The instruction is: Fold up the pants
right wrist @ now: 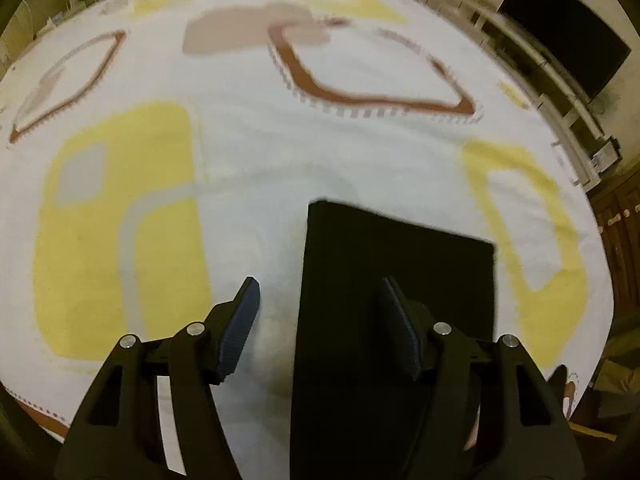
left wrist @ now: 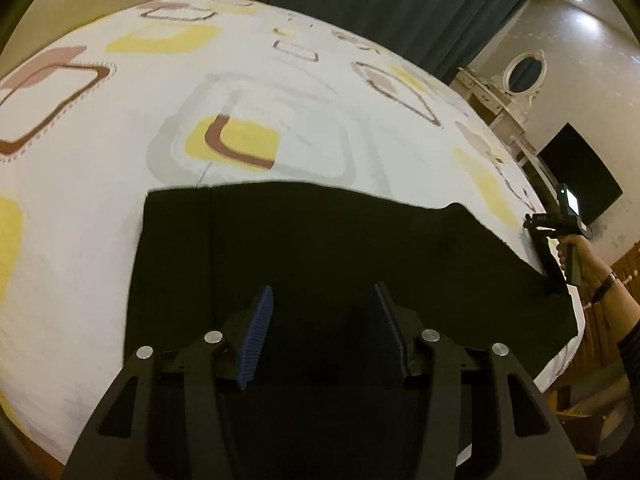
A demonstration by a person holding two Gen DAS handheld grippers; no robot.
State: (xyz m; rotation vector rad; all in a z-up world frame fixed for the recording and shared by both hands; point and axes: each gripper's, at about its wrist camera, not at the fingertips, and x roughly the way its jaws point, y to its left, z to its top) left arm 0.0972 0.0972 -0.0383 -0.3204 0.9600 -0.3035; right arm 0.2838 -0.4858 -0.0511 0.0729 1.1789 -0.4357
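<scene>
Pants point(left wrist: 320, 248) lie flat on a bed point(left wrist: 120, 220) covered by a white sheet printed with yellow blocks and brown outlines. In the left wrist view the black cloth spreads from a straight left edge, left of the middle, across to the right rim of the bed, its far edge running straight and then dipping toward the right. The left claw point(left wrist: 322, 332) hangs over the near part of the cloth with its jaws apart and nothing between them — the blue ribbed pad sits on the left finger, the black pad on the right. At the far right of that view the right hand point(left wrist: 582, 260) holds the other tool by its handle, down at the right end of the cloth; whether it touches the cloth there I cannot tell.

In the right wrist view the sheet fills the left side with a large yellow block. The right claw point(right wrist: 318, 328) is also spread wide and grips nothing: its left finger is over bare sheet, its right finger over the pants point(right wrist: 396, 280), which show here as a dark panel with a straight left edge and a squared far end. A dark screen point(right wrist: 568, 28) stands beyond the bed at the far right.
</scene>
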